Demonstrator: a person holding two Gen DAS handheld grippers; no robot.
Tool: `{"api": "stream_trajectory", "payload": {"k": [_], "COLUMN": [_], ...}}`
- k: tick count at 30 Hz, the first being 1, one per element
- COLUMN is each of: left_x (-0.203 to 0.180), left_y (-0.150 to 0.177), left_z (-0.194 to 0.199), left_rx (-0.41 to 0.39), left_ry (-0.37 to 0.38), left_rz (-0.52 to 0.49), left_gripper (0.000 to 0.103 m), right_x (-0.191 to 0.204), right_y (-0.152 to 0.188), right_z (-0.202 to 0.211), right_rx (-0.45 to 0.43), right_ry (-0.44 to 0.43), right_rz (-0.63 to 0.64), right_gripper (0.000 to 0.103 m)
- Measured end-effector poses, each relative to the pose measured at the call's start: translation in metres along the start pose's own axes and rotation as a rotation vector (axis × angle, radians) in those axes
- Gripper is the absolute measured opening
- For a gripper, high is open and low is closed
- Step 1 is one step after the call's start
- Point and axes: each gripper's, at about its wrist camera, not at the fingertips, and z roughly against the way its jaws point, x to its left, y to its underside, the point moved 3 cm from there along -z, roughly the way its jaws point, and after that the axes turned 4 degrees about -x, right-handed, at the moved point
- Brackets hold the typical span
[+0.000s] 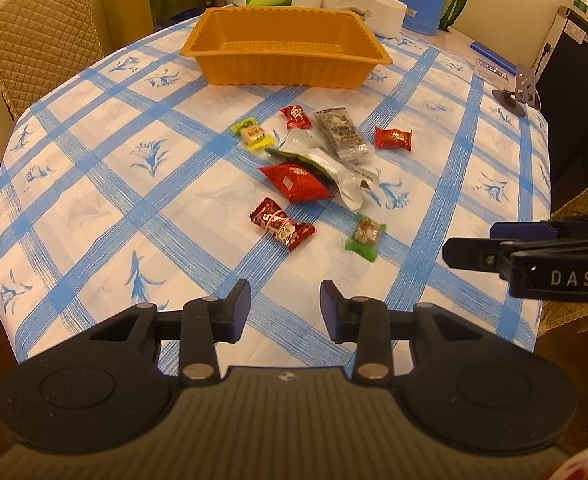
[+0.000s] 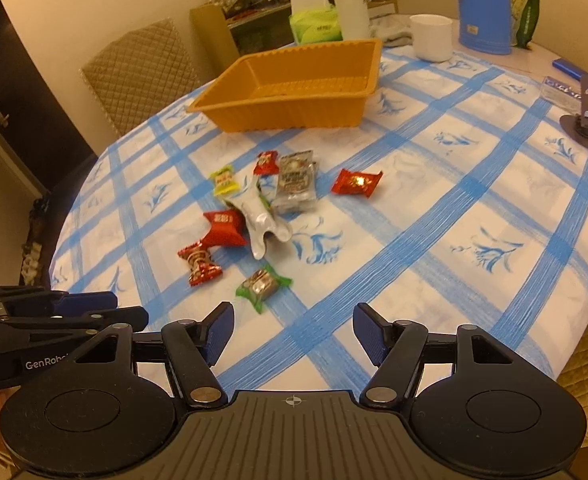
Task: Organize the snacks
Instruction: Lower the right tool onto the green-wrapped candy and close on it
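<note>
Blue-checked tablecloth is seen covering the table, with an orange tray at upper centre. Wrapped snacks are scattered mid-frame below it. Left gripper and right gripper are both held apart, gripping nothing.

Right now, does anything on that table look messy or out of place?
Yes: the snacks lie scattered loose on the tablecloth, some overlapping, while the orange tray behind them sits empty. Nothing looks spilled or torn.
</note>
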Motion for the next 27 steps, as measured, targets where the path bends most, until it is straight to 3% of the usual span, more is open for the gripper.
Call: {"api": "stream_trajectory", "payload": {"k": [20, 24, 27], "left_x": [0.022, 0.028, 0.033], "left_y": [0.0, -0.001, 0.0], "left_z": [-0.01, -0.014, -0.017], "left_rx": [0.014, 0.018, 0.023], "left_ry": [-0.02, -0.022, -0.025], "left_rz": [0.004, 0.014, 0.021], "left_gripper": [0.034, 0.034, 0.034], "right_x": [0.032, 0.033, 0.032], "right_y": [0.004, 0.004, 0.005], "right_z": [-0.038, -0.046, -0.054], "right_rx": [0.065, 0.073, 0.083], "right_ry": [-0.015, -0.012, -0.005], "right_rz": [0.063, 0.06, 0.048], "right_gripper": [0.066, 0.056, 0.055]}}
